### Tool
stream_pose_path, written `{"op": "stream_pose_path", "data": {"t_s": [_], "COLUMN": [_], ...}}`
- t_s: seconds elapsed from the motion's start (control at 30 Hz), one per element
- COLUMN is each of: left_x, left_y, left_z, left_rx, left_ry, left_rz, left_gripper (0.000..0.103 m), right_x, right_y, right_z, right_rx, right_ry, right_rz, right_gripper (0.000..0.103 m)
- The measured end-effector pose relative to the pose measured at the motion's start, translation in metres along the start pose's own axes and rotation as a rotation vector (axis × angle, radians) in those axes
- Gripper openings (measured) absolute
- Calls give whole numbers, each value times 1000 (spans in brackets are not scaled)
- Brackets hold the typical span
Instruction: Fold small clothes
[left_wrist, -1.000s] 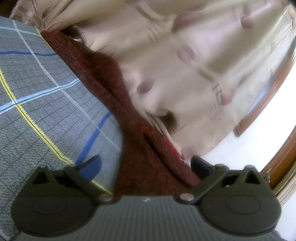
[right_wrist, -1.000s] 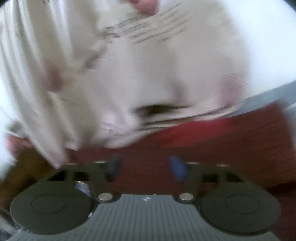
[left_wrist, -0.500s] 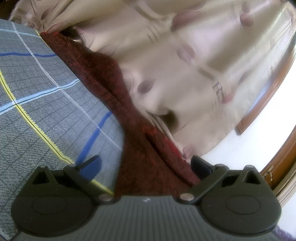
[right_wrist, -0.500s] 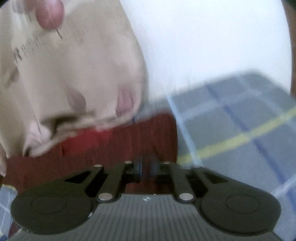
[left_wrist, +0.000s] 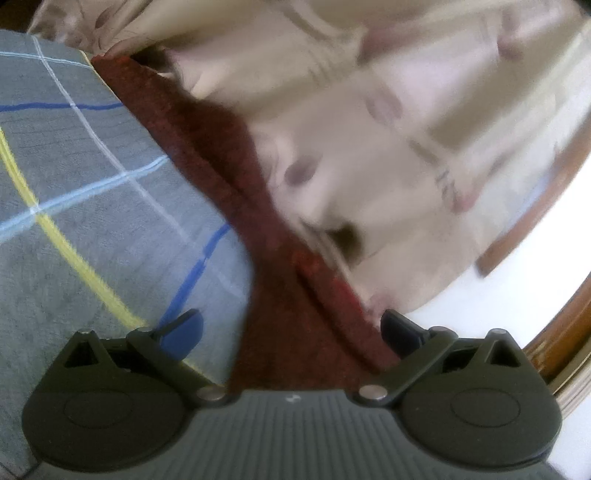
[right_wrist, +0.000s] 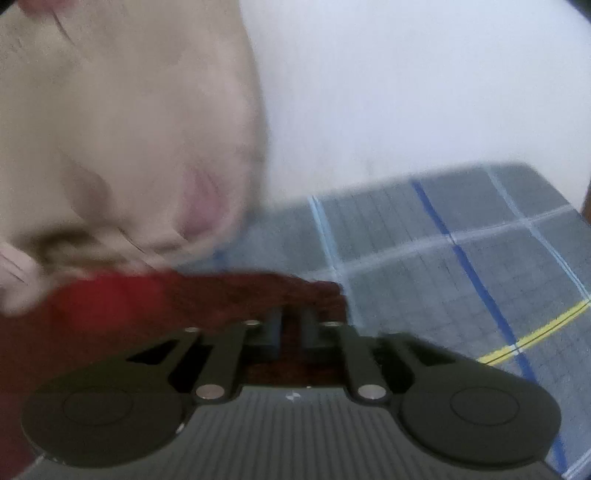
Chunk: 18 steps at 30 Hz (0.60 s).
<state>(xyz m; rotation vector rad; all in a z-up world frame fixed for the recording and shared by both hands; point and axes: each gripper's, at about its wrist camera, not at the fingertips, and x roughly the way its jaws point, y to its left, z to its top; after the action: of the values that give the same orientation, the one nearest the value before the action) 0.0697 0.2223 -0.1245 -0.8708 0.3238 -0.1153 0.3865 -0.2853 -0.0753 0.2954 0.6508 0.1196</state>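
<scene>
Left wrist view: left gripper with jaws spread wide — blue pad at 9 o'clock, black finger at 3 o'clock, neither pressing on anything. Dark red knit garment runs as a band from 11 o'clock down to the gap between the fingers at 6 o'clock, lying on a grey checked sheet w/ blue, pale-blue and yellow lines. Beige printed curtain, blurred, fills 12 to 3 o'clock, hanging just behind the garment. Wooden frame at 3 o'clock.

Right wrist view: right gripper w/ fingers nearly together, a narrow slit between them. Its jaws have just opened a little. The garment lies under and ahead of the tips, its end at 12 o'clock of the fingers; whether cloth is pinched in the slit cannot be told — view blurred. Sheet extends 1 to 4 o'clock; curtain at 10 o'clock; white wall at 1 o'clock.
</scene>
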Motion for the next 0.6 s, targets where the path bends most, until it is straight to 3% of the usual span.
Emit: {"op": "stream_pose_path", "data": {"t_s": [0.07,0.13,0.2,0.23,0.33,0.43,0.53,0.6], "left_x": [-3,-2,2,6,11,22,43,58], "left_y": [0,6,14,19,44,70,106,131], "left_z": [23,51,82,97,141,185,219,232], "left_rx": [-15,-39,-59,-76,-92,-88,-155,-236], "left_ry": [-30,-55,-62,-63,-145,-186,-137,-101], "left_rz": [13,-6,3,21,31,92,115,133], "left_gripper": [103,103,103,103,103,102,102,93], "right_x": [-31,-62,-91,-101,-120,-128,-128,-124], "right_y": [15,31,47,54,79,101,108,107], "right_z": [-12,-37,-70,-83,-122,-144,-151,-153], "right_rx": [-9,-8,-17,-38,-196,-342,-359,-354], "right_ry": [-52,-49,-54,-55,-76,-107,-87,-61], "right_rz": [80,205,294,315,337,331,327,326], "right_gripper": [26,30,46,49,53,61,66,66]}}
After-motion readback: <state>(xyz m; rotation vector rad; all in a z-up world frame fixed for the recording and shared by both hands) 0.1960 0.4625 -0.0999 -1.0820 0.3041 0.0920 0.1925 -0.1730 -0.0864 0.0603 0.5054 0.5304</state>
